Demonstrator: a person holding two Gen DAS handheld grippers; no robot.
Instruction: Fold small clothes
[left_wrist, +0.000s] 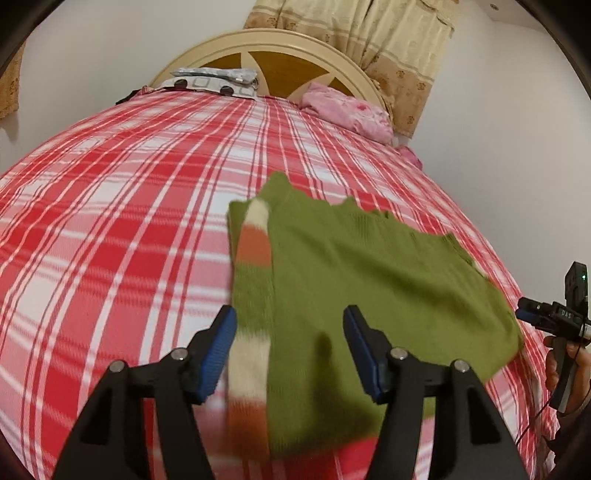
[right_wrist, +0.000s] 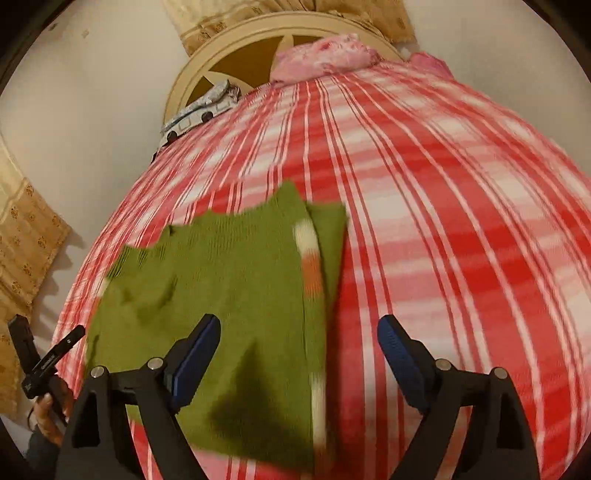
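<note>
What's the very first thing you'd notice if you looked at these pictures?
A green knitted garment with white and orange stripes lies flat on a big red-and-white checked bedspread. Close to the camera, two sets of black tongs with blue pads hang open over it: the left tongs and the right tongs. Far back by the headboard sits a pink pillow.

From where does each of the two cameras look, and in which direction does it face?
Left wrist: on the left gripper, facing down over the green sweater toward the headboard; open jaws, plus the right gripper at right.
Right wrist: on the right gripper, open, same direction; a hand at left.
Shared: sweater, plaid bedspread, pink pillow.
</note>
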